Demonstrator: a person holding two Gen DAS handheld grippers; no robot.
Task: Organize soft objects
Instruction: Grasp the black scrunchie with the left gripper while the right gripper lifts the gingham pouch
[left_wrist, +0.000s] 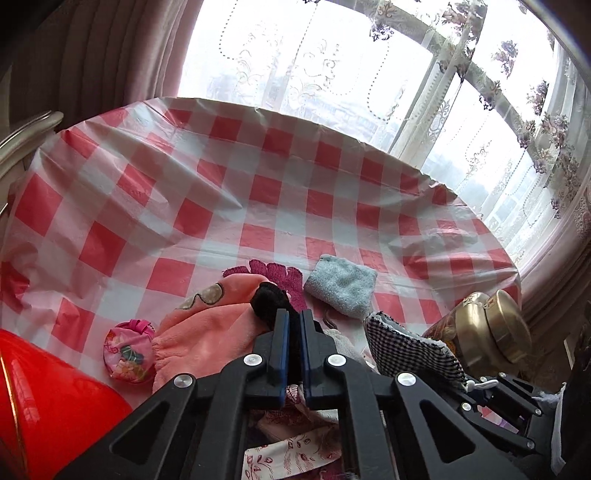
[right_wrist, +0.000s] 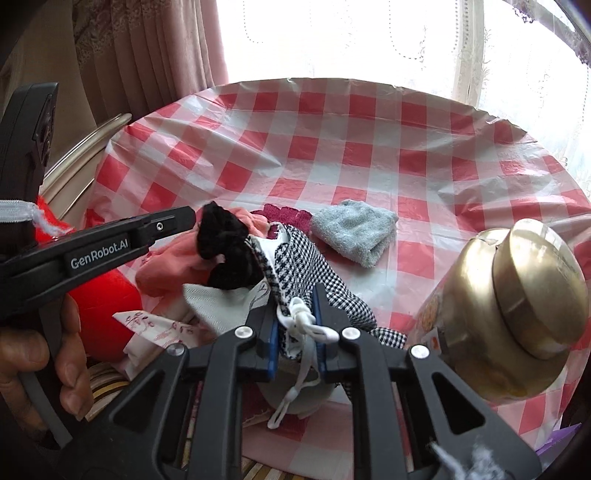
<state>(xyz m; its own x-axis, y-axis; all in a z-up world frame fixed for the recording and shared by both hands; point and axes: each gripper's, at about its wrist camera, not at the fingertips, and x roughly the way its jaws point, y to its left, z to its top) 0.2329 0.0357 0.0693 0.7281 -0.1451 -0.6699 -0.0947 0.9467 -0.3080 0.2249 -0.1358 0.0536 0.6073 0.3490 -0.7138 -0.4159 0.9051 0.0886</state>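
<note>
Your left gripper (left_wrist: 291, 325) is clamped on the black knit (left_wrist: 267, 295), low centre of the left view. The jaws are nearly together with only a thin bit of fabric pinched, and the bulk bunches past the tips. In the right view that same knit (right_wrist: 225, 247) hangs off the left tool at centre left.

Your right gripper (right_wrist: 295, 314) is clamped on the checked pouch (right_wrist: 314, 273), bottom centre of its view. The white cord (right_wrist: 299, 332) is bunched between the jaws, and I judge the cord takes part of the pinch.

Risks:
- The knit and pouch touch or overlap at centre of the right view. If you pull the hands apart, one may drag the other, or the cord may snag the knit.
- The thin pinch on the knit could slide out under a quick swing.
- If the right grip is mostly cord, the pouch could sag and drop.
- The brass jar (right_wrist: 517, 310) sits just right of the pouch, tilted in frame. A sweep of your right hand toward the right could knock it.
- The pink cloth (left_wrist: 207, 325) lies under the knit, and the maroon glove (left_wrist: 280, 275) is just behind. Either could ride up with the lift.
- The plastic checked tablecloth (left_wrist: 258, 192) is wrinkled and loose, so a dragged item could pull it.

The grey towel (left_wrist: 341, 286) is clear, upper right of the pile. The round floral pouch (left_wrist: 127, 350) is at lower left, untouched.
</note>
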